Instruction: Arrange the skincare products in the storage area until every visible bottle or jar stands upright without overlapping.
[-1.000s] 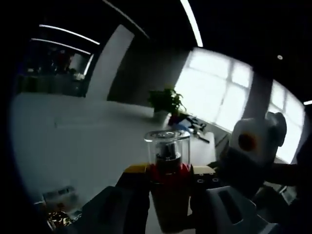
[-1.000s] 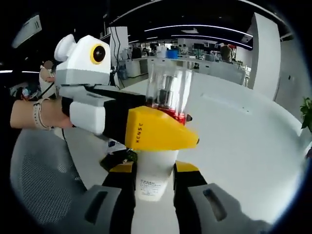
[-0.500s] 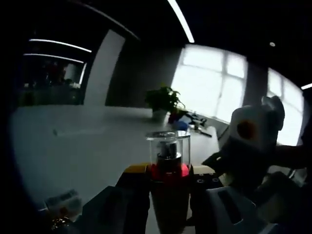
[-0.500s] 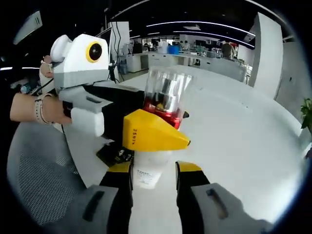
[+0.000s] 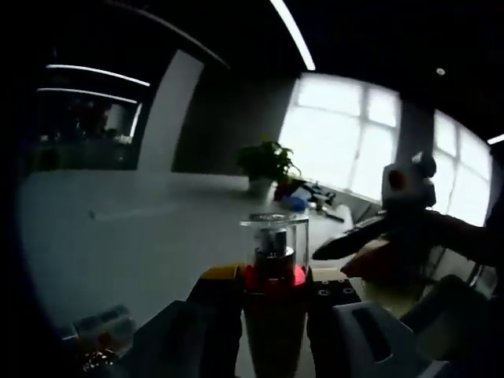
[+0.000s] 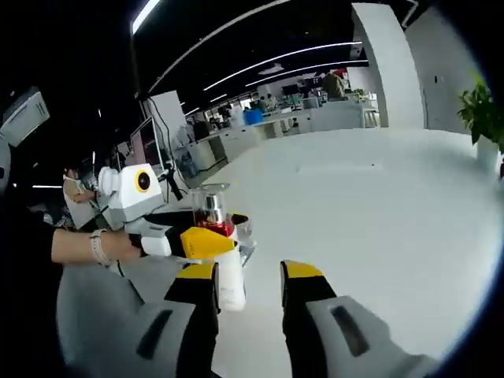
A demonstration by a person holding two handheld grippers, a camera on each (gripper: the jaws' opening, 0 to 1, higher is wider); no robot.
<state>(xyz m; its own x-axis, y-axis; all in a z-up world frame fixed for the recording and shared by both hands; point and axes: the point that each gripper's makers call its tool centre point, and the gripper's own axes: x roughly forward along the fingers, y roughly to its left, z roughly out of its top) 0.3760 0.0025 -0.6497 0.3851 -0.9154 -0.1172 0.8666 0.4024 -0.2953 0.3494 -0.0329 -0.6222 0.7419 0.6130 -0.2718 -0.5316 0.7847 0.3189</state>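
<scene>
A bottle [image 5: 274, 264] with a clear cap, a red collar and a white body [image 6: 231, 277] stands upright between the jaws of my left gripper [image 5: 274, 277], which is shut on it near the collar. In the right gripper view the left gripper [image 6: 214, 241] shows at the left with its yellow jaw across the bottle, a person's hand [image 6: 88, 246] behind it. My right gripper [image 6: 249, 274] is open with nothing between its jaws, drawn back from the bottle. It also appears at the right of the left gripper view as the right gripper [image 5: 394, 236].
A wide white table [image 6: 378, 205] stretches ahead. A potted plant [image 5: 268, 161] stands at its far side, with small items [image 5: 303, 197] beside it. A grey mesh chair [image 6: 94, 315] is at the lower left. Some packets [image 5: 98, 342] lie low on the left.
My right gripper has opened off the bottle's white body and pulled back from it. The left gripper keeps its hold on the bottle.
</scene>
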